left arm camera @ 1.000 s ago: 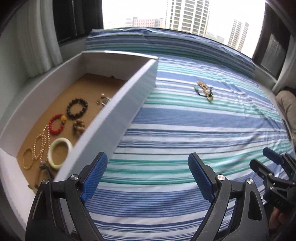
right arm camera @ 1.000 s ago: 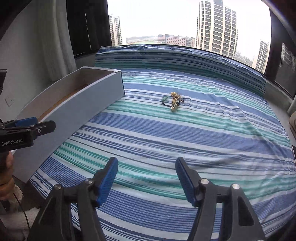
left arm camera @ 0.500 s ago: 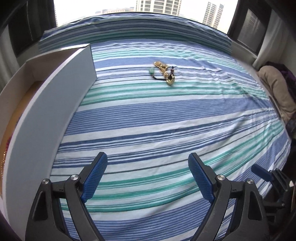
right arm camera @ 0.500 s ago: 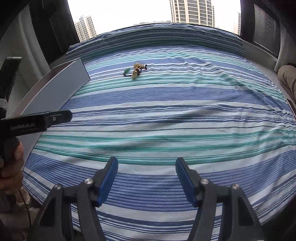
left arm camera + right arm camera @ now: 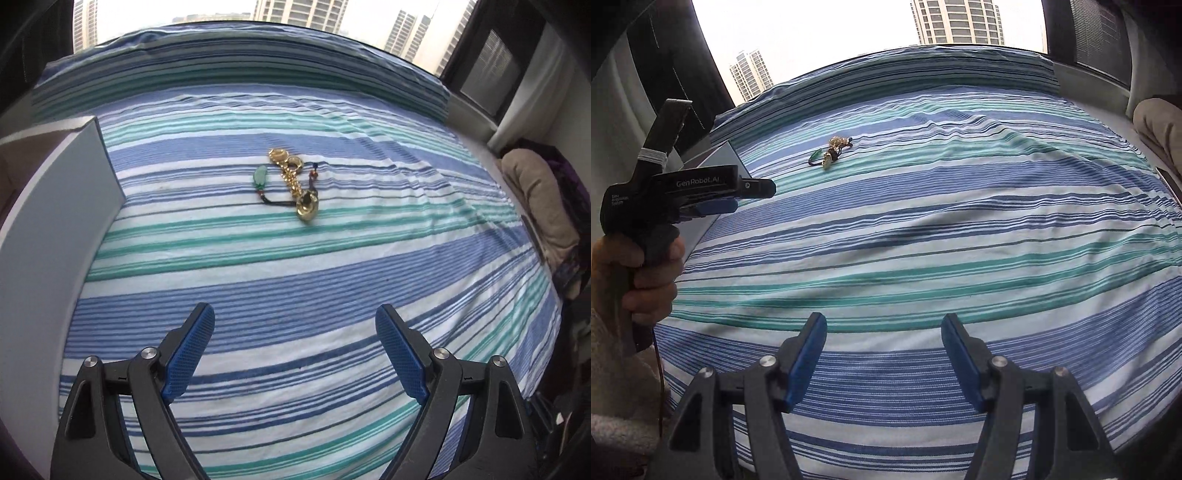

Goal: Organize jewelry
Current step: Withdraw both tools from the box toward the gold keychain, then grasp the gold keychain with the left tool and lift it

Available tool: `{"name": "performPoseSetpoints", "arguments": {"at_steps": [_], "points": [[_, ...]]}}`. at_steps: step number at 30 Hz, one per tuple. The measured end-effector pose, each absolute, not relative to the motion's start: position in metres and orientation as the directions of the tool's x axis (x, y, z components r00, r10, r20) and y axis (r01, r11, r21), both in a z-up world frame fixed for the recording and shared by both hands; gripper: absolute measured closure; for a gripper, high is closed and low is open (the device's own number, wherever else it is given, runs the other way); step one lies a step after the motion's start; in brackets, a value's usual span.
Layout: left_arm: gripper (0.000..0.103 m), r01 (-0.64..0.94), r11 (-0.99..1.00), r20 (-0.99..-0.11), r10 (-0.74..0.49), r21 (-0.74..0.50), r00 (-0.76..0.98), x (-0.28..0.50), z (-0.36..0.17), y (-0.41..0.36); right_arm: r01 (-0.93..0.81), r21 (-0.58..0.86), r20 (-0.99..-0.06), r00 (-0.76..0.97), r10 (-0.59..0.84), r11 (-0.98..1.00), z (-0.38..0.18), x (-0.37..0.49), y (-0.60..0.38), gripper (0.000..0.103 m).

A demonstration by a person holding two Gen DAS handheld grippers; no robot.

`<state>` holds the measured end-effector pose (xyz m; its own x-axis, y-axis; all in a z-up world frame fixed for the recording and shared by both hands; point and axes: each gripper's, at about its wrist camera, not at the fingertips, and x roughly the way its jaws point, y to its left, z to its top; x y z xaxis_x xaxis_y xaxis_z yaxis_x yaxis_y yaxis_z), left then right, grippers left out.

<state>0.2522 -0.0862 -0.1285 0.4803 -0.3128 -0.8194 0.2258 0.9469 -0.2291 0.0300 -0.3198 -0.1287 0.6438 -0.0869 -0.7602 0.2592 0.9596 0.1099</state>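
Observation:
A small heap of jewelry (image 5: pixel 293 184) lies on the striped bedsheet: gold rings, a gold chain, a green pendant (image 5: pixel 260 174) on a dark cord. It also shows far off in the right wrist view (image 5: pixel 831 153). My left gripper (image 5: pixel 295 347) is open and empty, well short of the heap. My right gripper (image 5: pixel 882 349) is open and empty, further back. The white jewelry box (image 5: pixel 55 206) stands at the left; its inside is hidden now.
The striped sheet (image 5: pixel 314 266) covers the bed, with a raised fold (image 5: pixel 979 122) on the right side. A beige cloth bundle (image 5: pixel 535 199) lies at the right edge. The left gripper's body and the hand holding it (image 5: pixel 665 206) show in the right wrist view.
The left gripper has swung right, away from the box, and closer to the jewelry heap. The right gripper has turned right and pulled back. Both stayed open.

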Motion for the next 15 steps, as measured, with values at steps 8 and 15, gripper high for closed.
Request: {"name": "performPoseSetpoints", "arguments": {"at_steps": [8,15], "points": [[0.034,0.177,0.912,-0.812,-0.410,-0.370,0.416,0.352,-0.110,-0.083,0.263,0.149,-0.744,0.665,-0.067,0.953,-0.124,0.024,-0.329,0.037],[0.071,0.129,0.933,-0.888,-0.359,-0.336,0.288,0.400,-0.151,-0.118,0.263,0.159,-0.745,0.664,-0.059,0.951,-0.123,0.023,-0.330,0.037]]}}
